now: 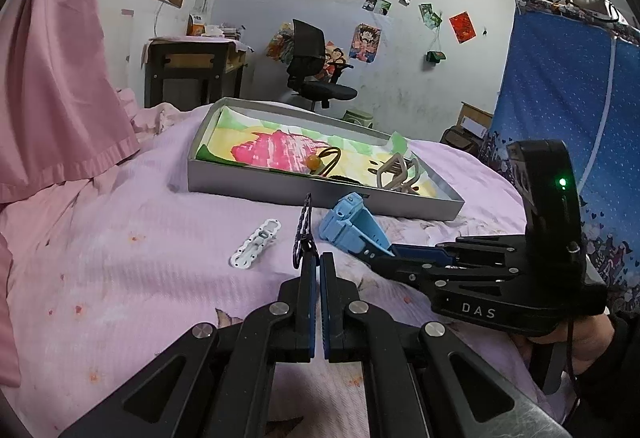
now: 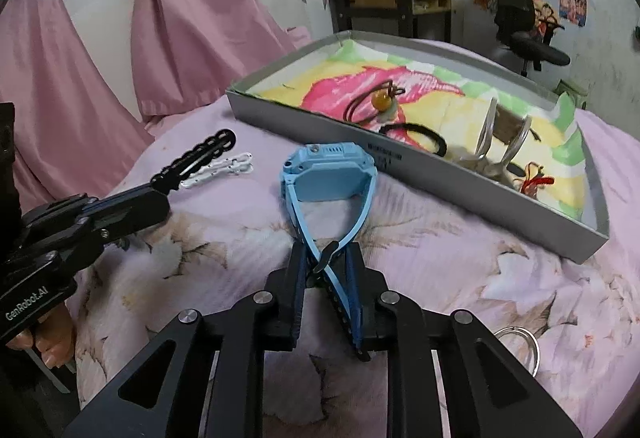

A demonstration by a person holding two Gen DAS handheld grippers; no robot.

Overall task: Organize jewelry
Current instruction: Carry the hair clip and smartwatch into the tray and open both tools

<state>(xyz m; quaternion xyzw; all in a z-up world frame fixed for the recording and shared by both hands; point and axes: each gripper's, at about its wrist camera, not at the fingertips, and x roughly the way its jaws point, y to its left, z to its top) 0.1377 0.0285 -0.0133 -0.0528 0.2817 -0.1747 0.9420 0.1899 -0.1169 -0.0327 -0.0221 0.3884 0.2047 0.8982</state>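
On the pink bedspread (image 1: 120, 238), just short of the grey tray (image 1: 320, 194), you held both tools with an item each. Your left tool (image 1: 318, 266) was closed almost fully, its jaws pinching the near end of a black beaded hair clip (image 1: 303, 228) that stood up clear of the bed; the right wrist view showed the same clip (image 2: 196, 158) jutting from that tool (image 2: 160, 194) over a white hair clip (image 2: 224, 168) lying loose on the bedspread. Your right tool (image 2: 326, 270) was partly closed on the crossed straps of the blue watch (image 2: 330, 172), whose body pointed toward the tray's near wall, close to it but still outside; whether the watch rested on the bed or hung just above could not be told. Inside the tray (image 2: 440, 162), on a painted paper lining, lay an amber bead pendant (image 2: 382, 100) on a cord, a black hair tie (image 2: 416, 136), a beige claw clip (image 1: 396, 170) and a small red tassel (image 2: 536, 182).

The step in hand appeared to be the carry of both grasped items to the tray. The next move would call for lifting each item over the near wall, lowering it onto a free patch of lining away from the pieces already there, then opening the jaws. The white clip and a metal ring (image 2: 524, 348) at the near right remained to be collected.
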